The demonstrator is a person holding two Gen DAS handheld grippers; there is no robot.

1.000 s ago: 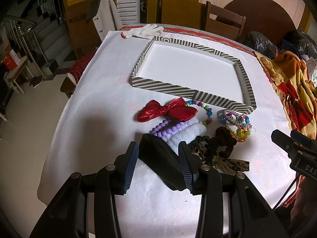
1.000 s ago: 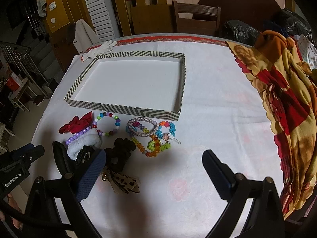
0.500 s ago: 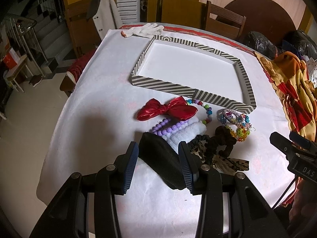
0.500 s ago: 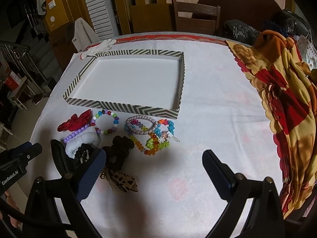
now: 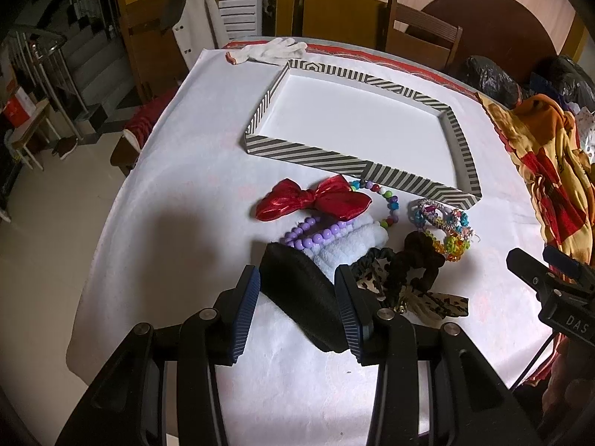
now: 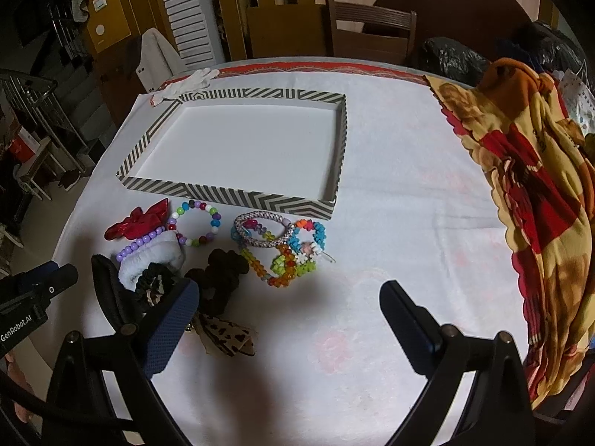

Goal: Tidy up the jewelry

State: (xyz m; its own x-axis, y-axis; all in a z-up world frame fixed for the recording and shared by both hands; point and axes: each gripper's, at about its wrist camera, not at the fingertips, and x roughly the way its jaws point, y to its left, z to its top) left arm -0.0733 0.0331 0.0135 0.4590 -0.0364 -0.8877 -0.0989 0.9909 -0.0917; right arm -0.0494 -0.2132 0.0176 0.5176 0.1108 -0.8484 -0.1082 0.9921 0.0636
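Left gripper (image 5: 297,297) astride a black hair piece (image 5: 301,293), striped tray (image 5: 334,161) beyond the jewelry heap.

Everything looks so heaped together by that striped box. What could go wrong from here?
The black headband sits between the left gripper jaws, partly under the white scrunchie and purple bead bracelet; lifting it might drag them along. The striped box is light-looking, so a bump could shove it.
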